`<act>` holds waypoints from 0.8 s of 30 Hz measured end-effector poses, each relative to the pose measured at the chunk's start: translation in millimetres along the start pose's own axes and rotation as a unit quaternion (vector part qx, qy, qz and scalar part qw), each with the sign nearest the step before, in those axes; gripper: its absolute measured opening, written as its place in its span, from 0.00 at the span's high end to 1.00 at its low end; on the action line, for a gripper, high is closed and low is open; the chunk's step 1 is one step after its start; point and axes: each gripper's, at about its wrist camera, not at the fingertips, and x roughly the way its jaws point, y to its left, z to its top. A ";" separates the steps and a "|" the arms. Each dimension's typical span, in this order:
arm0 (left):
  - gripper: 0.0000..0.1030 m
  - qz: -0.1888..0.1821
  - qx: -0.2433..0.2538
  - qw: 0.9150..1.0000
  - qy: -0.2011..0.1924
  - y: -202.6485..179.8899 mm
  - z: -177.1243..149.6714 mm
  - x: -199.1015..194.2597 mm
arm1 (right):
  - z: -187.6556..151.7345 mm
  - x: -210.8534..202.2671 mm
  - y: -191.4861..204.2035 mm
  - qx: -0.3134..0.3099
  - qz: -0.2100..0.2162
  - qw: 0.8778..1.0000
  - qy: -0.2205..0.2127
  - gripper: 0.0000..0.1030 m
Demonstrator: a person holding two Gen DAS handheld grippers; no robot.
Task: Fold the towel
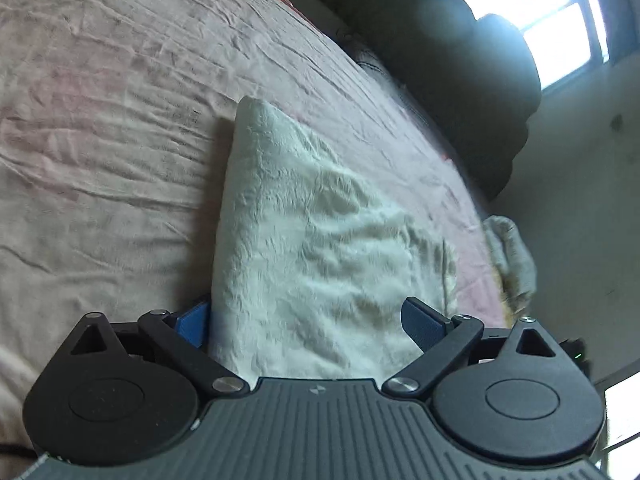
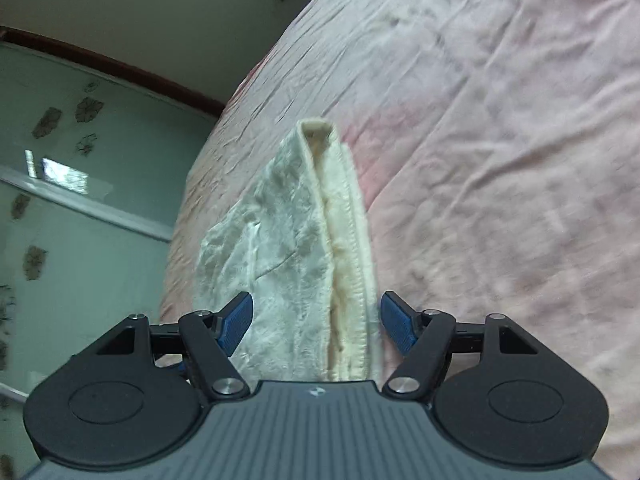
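A white fluffy towel lies folded on the pink bedsheet. In the left wrist view its near end runs between the blue pads of my left gripper, whose jaws stand wide apart; the left pad is partly hidden behind the towel's edge. In the right wrist view the towel shows its stacked cream hems along its right side. My right gripper is open around that near end, with a pad on each side of the cloth.
The wrinkled pink sheet covers the bed. A dark pile of bedding sits at the bed's far side under a bright window. Another pale cloth hangs at the bed's edge. Flower-patterned glass doors stand left of the bed.
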 end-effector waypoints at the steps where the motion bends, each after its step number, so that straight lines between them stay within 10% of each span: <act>1: 0.07 -0.008 -0.015 1.000 -0.003 4.0 2.7 0.4 | 0.0 5.7 0.0 -0.004 -0.003 1.000 0.009 0.32; 3: 0.21 0.002 -0.029 1.000 -0.010 6.7 6.1 -0.1 | -0.4 11.0 2.1 -0.009 0.001 1.000 0.009 0.31; 5: 0.81 0.059 -0.002 0.998 -0.005 2.1 5.4 3.4 | 1.0 15.3 5.2 -0.018 -0.005 1.000 0.013 0.43; 6: 0.81 0.072 0.018 0.997 -0.009 -0.3 3.5 3.2 | 1.4 17.0 8.0 -0.030 -0.020 0.999 0.017 0.69; 10: 0.93 0.082 0.052 0.995 -0.027 -17.0 1.1 -4.6 | 1.3 16.9 28.6 -0.098 -0.051 0.994 0.027 0.79; 14: 0.93 0.101 0.118 0.988 -0.027 -33.3 -2.5 -6.6 | -2.4 16.9 56.6 -0.188 -0.094 0.977 0.035 0.81; 18: 0.91 0.101 0.097 0.990 -0.012 -13.7 1.5 7.1 | 5.1 26.2 28.0 -0.136 -0.074 0.987 0.045 0.77; 24: 0.52 0.150 0.097 0.982 -0.055 -16.9 1.7 -26.8 | -5.2 -8.5 14.8 -0.069 -0.084 0.994 -0.015 0.58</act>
